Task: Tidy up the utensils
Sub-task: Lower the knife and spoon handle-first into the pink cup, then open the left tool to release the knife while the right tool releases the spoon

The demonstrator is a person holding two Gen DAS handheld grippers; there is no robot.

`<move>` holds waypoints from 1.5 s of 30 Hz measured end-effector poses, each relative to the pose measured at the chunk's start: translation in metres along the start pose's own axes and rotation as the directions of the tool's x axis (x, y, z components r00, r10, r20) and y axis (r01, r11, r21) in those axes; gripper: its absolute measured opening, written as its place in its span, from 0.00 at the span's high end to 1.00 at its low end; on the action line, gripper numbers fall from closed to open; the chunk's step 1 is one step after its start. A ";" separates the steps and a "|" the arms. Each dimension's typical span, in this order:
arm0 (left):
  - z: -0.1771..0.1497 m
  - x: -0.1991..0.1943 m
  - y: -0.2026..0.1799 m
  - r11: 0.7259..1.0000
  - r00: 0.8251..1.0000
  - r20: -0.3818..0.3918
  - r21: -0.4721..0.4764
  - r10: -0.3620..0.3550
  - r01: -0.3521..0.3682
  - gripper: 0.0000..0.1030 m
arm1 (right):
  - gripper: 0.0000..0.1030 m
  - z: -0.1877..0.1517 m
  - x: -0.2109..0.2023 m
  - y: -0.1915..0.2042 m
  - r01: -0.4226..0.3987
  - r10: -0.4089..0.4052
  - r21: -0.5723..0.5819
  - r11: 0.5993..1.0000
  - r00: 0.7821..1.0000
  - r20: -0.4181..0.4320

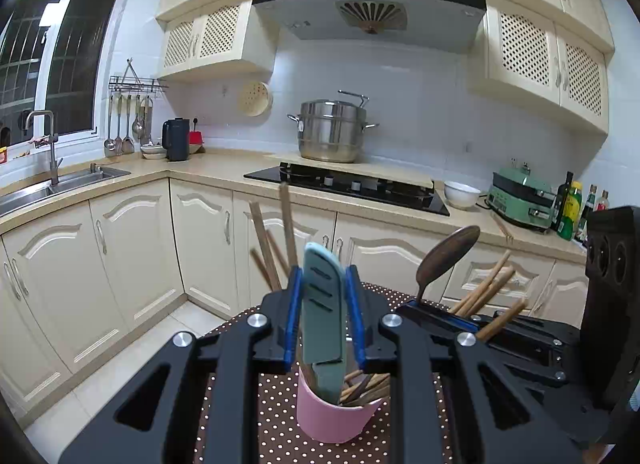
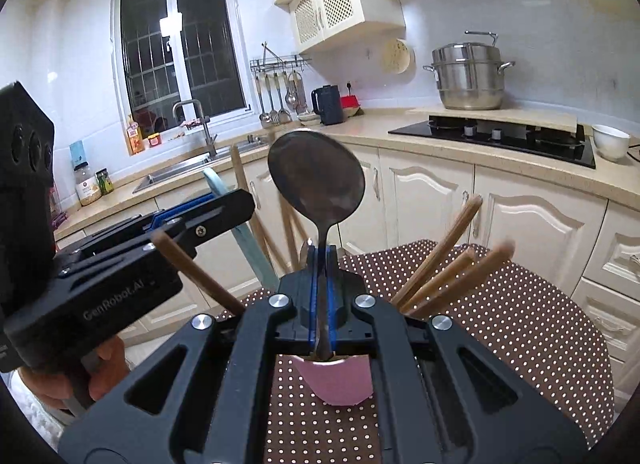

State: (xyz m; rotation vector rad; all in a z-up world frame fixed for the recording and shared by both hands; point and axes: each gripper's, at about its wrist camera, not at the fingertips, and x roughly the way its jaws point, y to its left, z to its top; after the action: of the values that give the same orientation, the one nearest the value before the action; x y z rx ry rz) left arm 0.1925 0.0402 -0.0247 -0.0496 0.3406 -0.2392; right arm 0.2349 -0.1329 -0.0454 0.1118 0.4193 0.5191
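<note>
Pink cup (image 1: 334, 412): stands on the polka-dot table (image 1: 280, 424), below and between both sets of tongs, with wooden chopsticks (image 1: 366, 386) already inside it.
Left tongs (image 1: 326, 316): clamped on a pale teal sheathed knife (image 1: 323, 304), held upright; its lower end dips into the cup's mouth.
Right tongs (image 2: 320, 296): pressed tight on the thin handle of a dark metal spoon (image 2: 316, 180), bowl up, the handle's end at or just inside the cup's rim.
More chopsticks (image 2: 444, 264): brown sticks fan out to the right of the spoon and others to the left; whether they sit in the cup or elsewhere I cannot tell.
Person's hand (image 2: 60, 376): visible under the left tool, in the right wrist view.
Step in hand: judging by the poses, both utensils are being lowered into the cup together.
Next move calls for: sinking each utensil until it bears on the cup's bottom, then parting the tongs one at a time.
Risk: a light cup crowded with sticks may tip if either tool drags sideways on withdrawal.
</note>
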 end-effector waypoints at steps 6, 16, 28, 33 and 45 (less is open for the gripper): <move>-0.013 0.010 -0.004 1.000 0.999 -0.036 0.020 0.001 -0.001 0.80 | 0.96 -0.009 0.008 0.002 0.016 -0.016 -0.013 1.000 1.000 -0.026; -0.031 0.024 0.002 0.999 0.995 -0.095 -0.006 -0.042 0.041 0.80 | 0.96 -0.032 0.025 0.002 0.035 -0.037 -0.028 0.999 0.997 -0.075; -0.021 -0.017 0.010 0.999 1.000 -0.014 -0.028 -0.014 0.014 0.41 | 0.95 -0.035 0.013 0.002 0.052 -0.051 0.008 0.999 0.997 -0.062; -0.015 -0.049 0.015 0.999 0.999 0.014 -0.023 0.042 -0.041 0.29 | 0.84 -0.032 -0.005 0.011 0.081 -0.081 0.002 0.997 0.996 -0.040; -0.005 -0.123 0.015 0.982 0.981 0.061 -0.043 0.185 -0.182 0.25 | 0.44 -0.011 -0.070 0.032 0.115 -0.114 -0.008 0.993 0.990 0.084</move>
State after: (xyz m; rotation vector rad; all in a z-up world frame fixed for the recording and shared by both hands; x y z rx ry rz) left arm 0.0815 0.0841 0.0093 -0.0622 0.2827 -0.0483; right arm 0.1604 -0.1407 -0.0235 0.0964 0.3389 0.4027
